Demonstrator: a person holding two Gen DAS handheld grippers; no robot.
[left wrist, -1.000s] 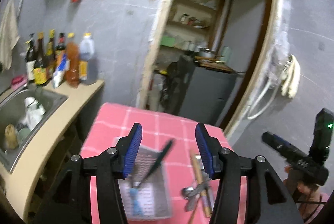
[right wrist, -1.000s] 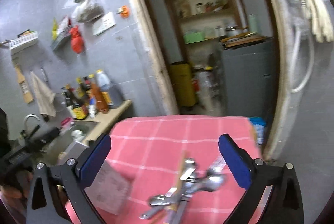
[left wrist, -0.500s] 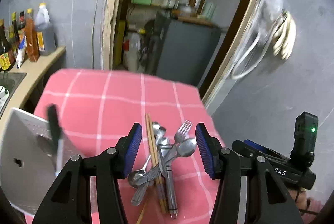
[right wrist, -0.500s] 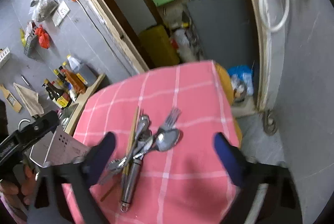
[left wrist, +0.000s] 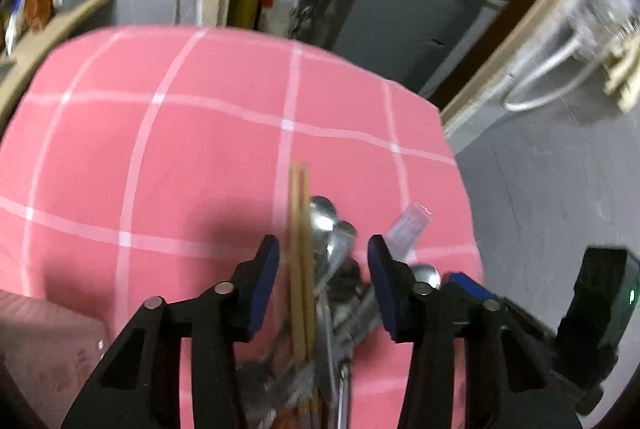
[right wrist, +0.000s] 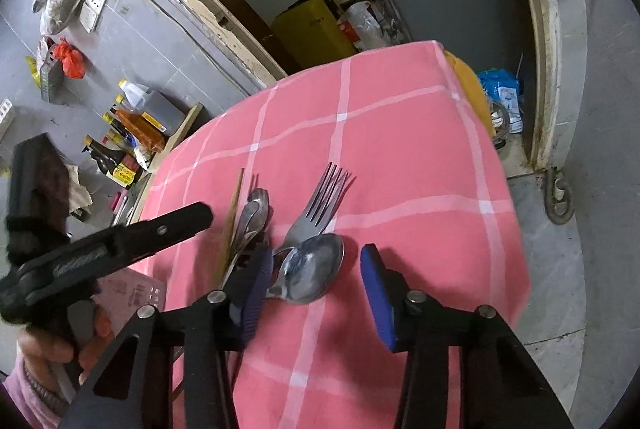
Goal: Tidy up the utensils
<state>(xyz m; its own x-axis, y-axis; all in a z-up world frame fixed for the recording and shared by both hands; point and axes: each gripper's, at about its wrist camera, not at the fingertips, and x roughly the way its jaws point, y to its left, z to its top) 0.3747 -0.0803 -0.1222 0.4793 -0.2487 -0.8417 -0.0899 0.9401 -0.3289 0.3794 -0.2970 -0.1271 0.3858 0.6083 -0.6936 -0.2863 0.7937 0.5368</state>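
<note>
Left tongs (left wrist: 323, 283) closing, straddling the chopsticks (left wrist: 300, 249) and small spoons (left wrist: 332, 229) in the pile; pads not yet pressing anything. Utensil pile lies near the middle-right of the pink checked surface (right wrist: 400, 133). Right tongs (right wrist: 316, 285) closing around the large spoon (right wrist: 314, 267), bowl between the pads, no contact seen; forks (right wrist: 320, 205) just beyond. Risk: both tongs work one tangled heap, so lifting one piece may drag neighbours off the near edge.

Probably a home kitchen: sauce bottles (right wrist: 120, 157) on a counter (right wrist: 176, 137), pantry shelves behind.
</note>
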